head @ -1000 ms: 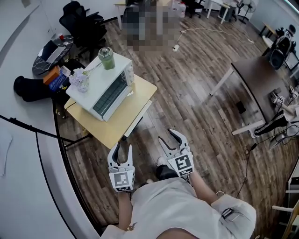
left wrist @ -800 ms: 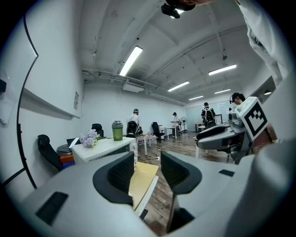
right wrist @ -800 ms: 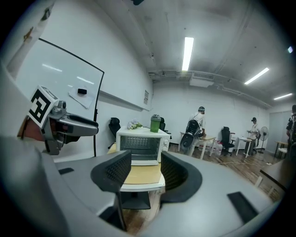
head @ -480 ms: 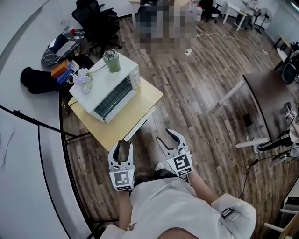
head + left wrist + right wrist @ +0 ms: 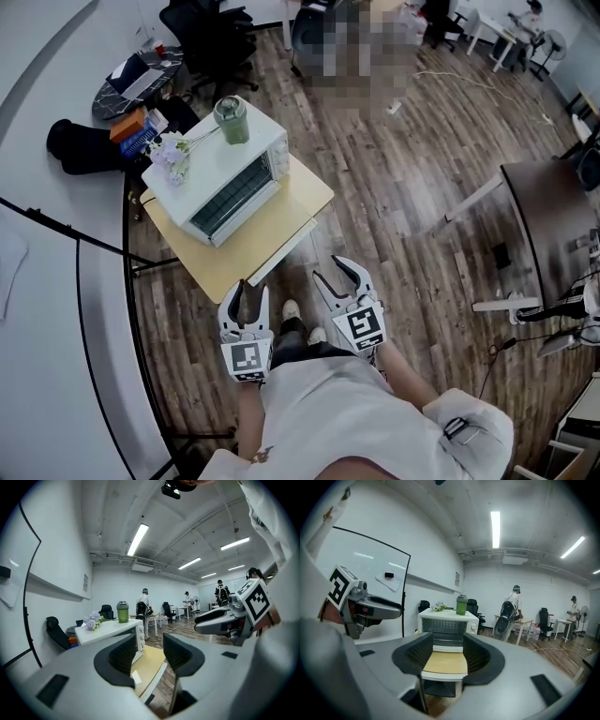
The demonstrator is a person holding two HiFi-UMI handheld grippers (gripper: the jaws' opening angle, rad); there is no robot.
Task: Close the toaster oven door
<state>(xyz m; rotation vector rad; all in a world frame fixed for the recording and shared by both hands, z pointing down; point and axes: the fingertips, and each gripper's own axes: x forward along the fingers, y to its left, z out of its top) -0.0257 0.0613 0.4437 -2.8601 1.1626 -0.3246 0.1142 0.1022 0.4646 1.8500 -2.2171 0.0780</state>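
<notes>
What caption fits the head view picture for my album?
Left gripper and right gripper, open, hover before the toaster oven on its table.

The toaster oven [image 5: 223, 176] stands on the yellow table [image 5: 274, 230], apart from left claw [image 5: 250, 292] and right claw [image 5: 336, 276].

White toaster oven [image 5: 220, 178], green bottle [image 5: 232, 120], yellow table [image 5: 253, 246].

The toaster oven [image 5: 204, 172] is a white box with a flat top. It stands upright on the far left part of a small yellow-topped table [image 5: 272, 230], at about eleven o'clock from the person and well apart from them. Its front faces roughly five o'clock. The door [image 5: 232, 199], a dark glass pane in a white frame, looks shut against the body. Its control knobs [image 5: 473, 626] sit at the front's three o'clock end.
</notes>
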